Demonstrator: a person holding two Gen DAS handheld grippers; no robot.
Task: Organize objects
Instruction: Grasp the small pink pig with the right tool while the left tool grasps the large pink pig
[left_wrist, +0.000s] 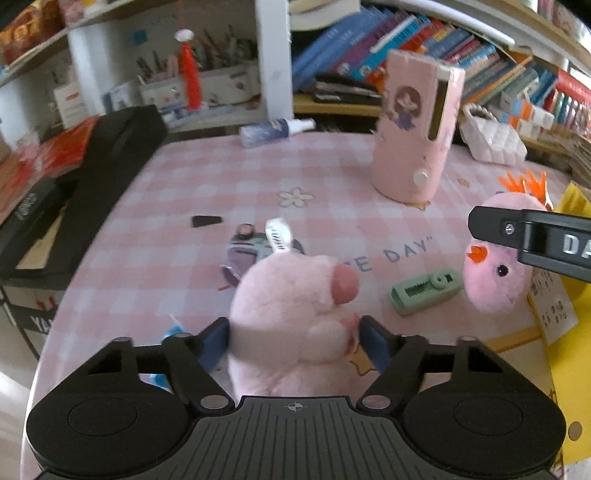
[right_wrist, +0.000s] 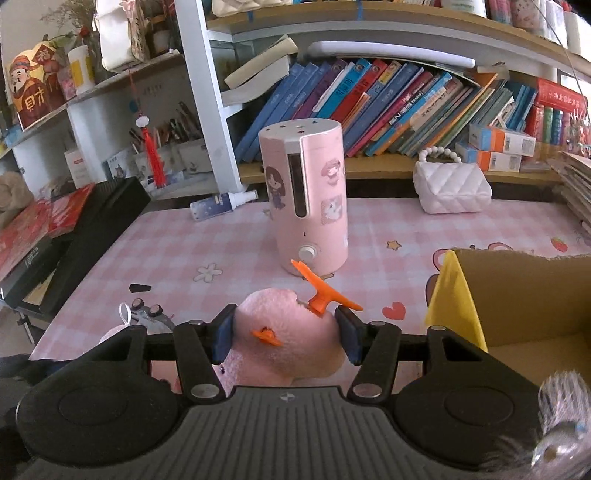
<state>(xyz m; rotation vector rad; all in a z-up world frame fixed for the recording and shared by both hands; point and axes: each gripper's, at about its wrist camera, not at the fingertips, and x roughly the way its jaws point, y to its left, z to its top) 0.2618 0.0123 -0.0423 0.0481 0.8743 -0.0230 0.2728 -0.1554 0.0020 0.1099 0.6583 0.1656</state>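
- Left tongs (left_wrist: 293, 341), low centre of the left wrist view, are clenched on a pink pig plush (left_wrist: 295, 317); both blue pads press into its fur. Whether the pig has left the worktop (left_wrist: 155, 206) cannot be told.
- Right tongs (right_wrist: 284, 334), low centre of the right wrist view, grip a pink chick plush (right_wrist: 284, 332) by its head, the orange comb (right_wrist: 321, 293) sticking up between the jaws.
- A cardboard box (right_wrist: 524, 295) stands open at the right edge of the right wrist view, just beside the chick; likely the place for the toys, and what shows of its inside looks bare.
- Left loose on the worktop: a green gadget (left_wrist: 424, 291) in the lower right of the left view, a small figure (left_wrist: 251, 247) behind the pig, a spray bottle (right_wrist: 221, 203) at the far edge, the pink humidifier (right_wrist: 306, 195) and a white bag (right_wrist: 450, 188).
- Judged so: early on, two toys in hand, nothing visibly stowed, several bits remaining.
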